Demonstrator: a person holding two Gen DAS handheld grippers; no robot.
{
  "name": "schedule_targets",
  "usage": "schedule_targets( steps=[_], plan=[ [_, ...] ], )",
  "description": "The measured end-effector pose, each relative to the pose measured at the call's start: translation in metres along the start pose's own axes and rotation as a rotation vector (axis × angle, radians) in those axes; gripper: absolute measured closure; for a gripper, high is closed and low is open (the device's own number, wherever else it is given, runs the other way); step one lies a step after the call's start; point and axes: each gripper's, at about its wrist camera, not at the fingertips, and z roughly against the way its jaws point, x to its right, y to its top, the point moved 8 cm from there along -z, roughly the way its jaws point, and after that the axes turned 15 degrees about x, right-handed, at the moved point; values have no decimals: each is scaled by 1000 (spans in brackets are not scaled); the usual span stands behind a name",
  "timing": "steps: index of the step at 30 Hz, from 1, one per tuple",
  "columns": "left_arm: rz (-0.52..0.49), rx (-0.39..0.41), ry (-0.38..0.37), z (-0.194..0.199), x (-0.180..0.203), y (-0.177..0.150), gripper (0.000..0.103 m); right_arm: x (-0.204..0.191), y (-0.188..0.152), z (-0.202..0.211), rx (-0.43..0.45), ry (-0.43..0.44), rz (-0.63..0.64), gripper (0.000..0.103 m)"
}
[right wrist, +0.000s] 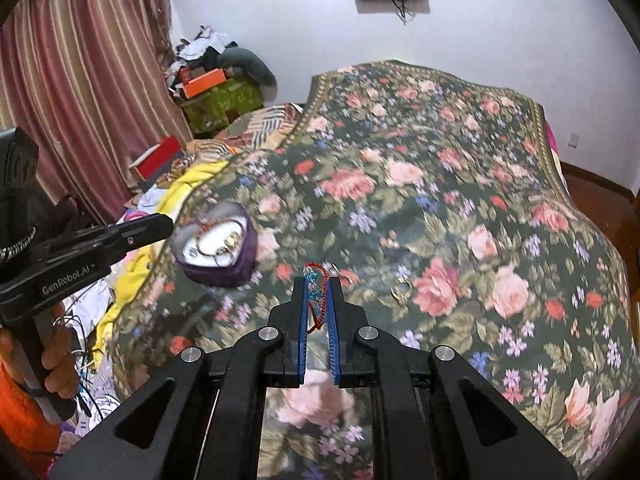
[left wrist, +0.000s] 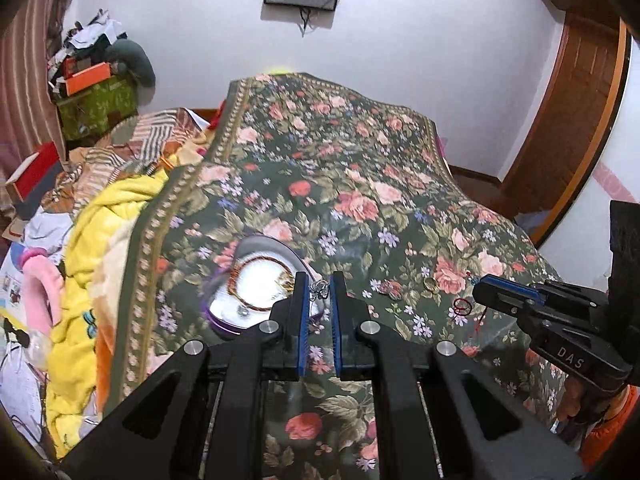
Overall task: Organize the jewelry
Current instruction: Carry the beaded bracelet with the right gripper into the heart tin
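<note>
So the task is about half done: the purple heart-shaped box [right wrist: 216, 248] at the near left of the bed already holds bracelets. The left tool [left wrist: 320, 288] pinches a small silver piece beside the box. The right tool [right wrist: 318, 288] clamps a red-and-blue beaded bracelet [right wrist: 314, 292]. A gold ring [right wrist: 401, 290] is left on the floral bedspread [right wrist: 440, 184].

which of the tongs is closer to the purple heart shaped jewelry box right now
Left. The left tongs hang at the purple heart box's near edge, pinching a small silver piece. The right tongs hold a red and blue bracelet farther off, over the floral bedspread.
</note>
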Motion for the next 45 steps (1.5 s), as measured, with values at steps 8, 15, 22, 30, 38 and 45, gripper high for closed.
schedule_targets(
  steps=[8, 15, 22, 30, 38, 45],
  plan=[
    [18, 50, 33, 14, -24, 15, 95, -25, 17, -2, 29, 41, 24, 95],
    [25, 76, 57, 22, -46, 21, 95, -49, 29, -11, 42, 65, 61, 95],
    [47, 60, 50, 17, -65, 17, 95, -71, 38, -27, 43, 90, 94, 95],
    [62, 17, 13, -3, -69, 9, 95, -91, 37, -52, 17, 119, 134, 95],
    [97, -38, -32, -26, -70, -3, 95, -94, 26, -84, -37, 125, 173, 95],
    [102, -75, -36, -41, -73, -10, 95, -89, 15, -102, -88, 135, 169, 95]
  ],
)
